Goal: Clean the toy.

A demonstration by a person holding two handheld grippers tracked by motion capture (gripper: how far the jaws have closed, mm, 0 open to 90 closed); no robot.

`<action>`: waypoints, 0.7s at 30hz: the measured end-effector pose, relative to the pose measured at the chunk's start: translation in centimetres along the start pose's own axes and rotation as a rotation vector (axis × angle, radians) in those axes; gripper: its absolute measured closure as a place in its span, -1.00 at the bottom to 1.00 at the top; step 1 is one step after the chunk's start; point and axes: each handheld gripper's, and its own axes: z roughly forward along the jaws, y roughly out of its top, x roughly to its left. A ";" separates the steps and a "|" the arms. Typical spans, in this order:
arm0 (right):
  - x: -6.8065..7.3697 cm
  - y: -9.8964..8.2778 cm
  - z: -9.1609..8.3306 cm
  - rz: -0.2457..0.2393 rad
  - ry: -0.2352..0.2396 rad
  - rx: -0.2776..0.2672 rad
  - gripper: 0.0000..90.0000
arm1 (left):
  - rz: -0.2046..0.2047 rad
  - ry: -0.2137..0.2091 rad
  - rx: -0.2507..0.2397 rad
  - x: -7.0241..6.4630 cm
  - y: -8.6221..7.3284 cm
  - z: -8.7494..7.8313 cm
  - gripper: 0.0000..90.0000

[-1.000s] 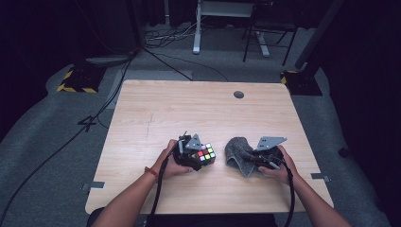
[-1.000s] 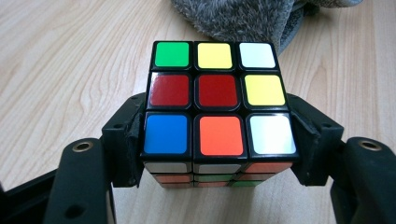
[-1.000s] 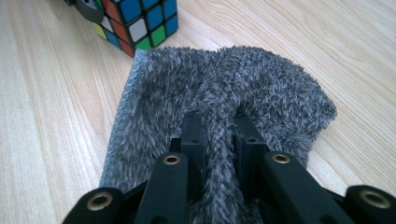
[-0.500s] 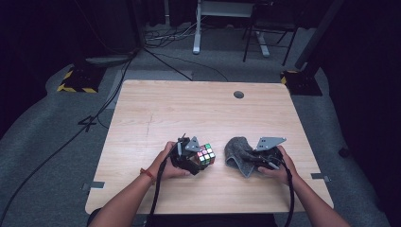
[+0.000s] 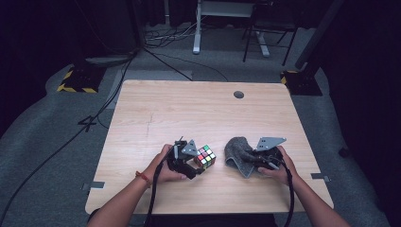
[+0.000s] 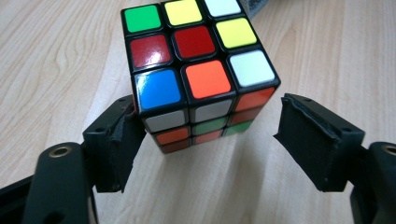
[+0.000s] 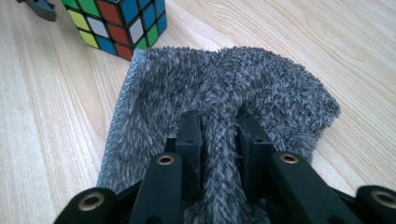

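Observation:
A scrambled Rubik's cube (image 5: 205, 156) (image 6: 196, 70) stands on the wooden table (image 5: 189, 109), just ahead of my left gripper (image 5: 199, 161) (image 6: 210, 133). That gripper is open. Its jaws have just parted and eased back slightly, and the cube's near corner sits between them. One pad (image 6: 122, 140) is at the cube's edge, the other pad (image 6: 308, 140) stands clear. My right gripper (image 5: 247, 156) (image 7: 219, 135) is shut on a raised fold of a grey fuzzy cloth (image 5: 236, 149) (image 7: 233, 84). Its jaws have loosened a little, with the fold still pinched. The cube (image 7: 119, 23) lies just beyond the cloth's hemmed edge.
A round cable hole (image 5: 239, 94) sits near the table's far edge. Cables (image 5: 156, 56) run over the grey floor beyond the table, near a desk leg (image 5: 196, 28) and chair legs (image 5: 265, 42). Both forearms come in over the near edge.
The left gripper's jaws have opened off the cube and the hand has drawn back slightly. The cube stays on the table. The right hand and cloth have not moved.

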 end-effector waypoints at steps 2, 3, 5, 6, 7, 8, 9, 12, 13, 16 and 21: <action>0.0 0.0 0.0 0.001 -0.002 -0.001 0.63 | 0.009 -0.005 0.004 -0.3 -0.1 -0.2 -0.44; 0.0 0.0 0.0 0.000 -0.002 -0.001 0.62 | 0.011 -0.011 0.005 -0.4 -0.2 -0.2 -0.43; 0.0 0.0 -0.1 0.001 -0.002 -0.001 0.61 | 0.022 -0.019 0.012 -0.8 -0.3 -0.4 -0.41; 0.1 0.0 -0.1 0.001 -0.001 -0.003 0.61 | 0.030 -0.019 0.012 -0.9 -0.3 -0.5 -0.39; 0.1 0.0 -0.1 0.002 -0.001 -0.004 0.59 | 0.039 -0.021 0.014 -1.0 -0.4 -0.6 -0.38; 0.1 0.0 -0.1 0.002 -0.002 -0.006 0.59 | 0.036 -0.026 0.015 -1.1 -0.4 -0.7 -0.38; 0.1 0.0 -0.2 0.001 -0.001 -0.007 0.59 | 0.038 -0.025 0.006 -1.1 -0.5 -0.7 -0.38; 0.1 0.1 -0.4 0.000 -0.001 -0.020 0.52 | 0.035 -0.012 -0.008 -0.7 -0.4 -1.1 -0.50; 0.1 0.1 -0.4 0.002 0.002 -0.025 0.50 | 0.032 -0.015 -0.019 -0.4 -0.3 -1.3 -0.51; 0.0 0.2 -0.9 0.008 0.001 -0.046 0.35 | 0.035 -0.016 -0.031 0.7 0.2 -1.3 -0.58; -0.3 0.6 -1.8 0.023 -0.008 -0.092 0.07 | 0.082 -0.076 -0.041 2.1 1.3 -0.2 -0.65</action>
